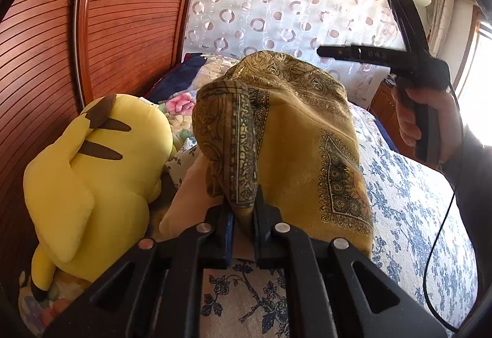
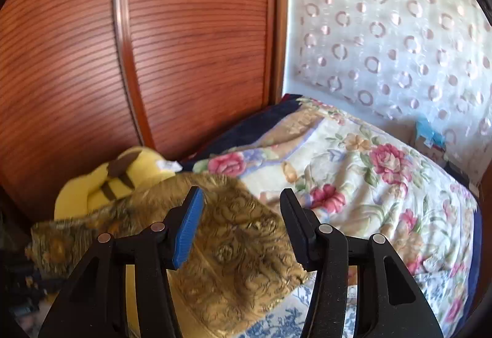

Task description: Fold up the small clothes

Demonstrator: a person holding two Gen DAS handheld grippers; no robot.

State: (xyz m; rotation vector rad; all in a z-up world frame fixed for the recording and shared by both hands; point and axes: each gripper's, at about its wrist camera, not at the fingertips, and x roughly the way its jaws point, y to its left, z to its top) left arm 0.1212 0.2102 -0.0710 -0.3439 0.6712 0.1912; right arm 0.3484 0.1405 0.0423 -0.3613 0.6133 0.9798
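Observation:
A mustard-gold cloth (image 1: 295, 135) with dark paisley borders billows up over the bed in the left wrist view. My left gripper (image 1: 243, 210) is shut on a bunched fold of its edge. My right gripper (image 1: 356, 18), held by a hand (image 1: 409, 116), hovers apart from the cloth at the upper right, jaws spread. In the right wrist view the right gripper (image 2: 241, 206) stands open above the blurred cloth (image 2: 233, 245). Its blue pad (image 2: 189, 227) and the black finger do not press on the cloth.
A yellow plush toy (image 1: 92, 169) lies at the left against slatted wooden wardrobe doors (image 1: 123, 15). A blue-flowered sheet (image 1: 415, 199) covers the near bed, and a rose-patterned quilt (image 2: 369, 184) lies beyond. A ring-patterned curtain (image 1: 276, 0) hangs behind.

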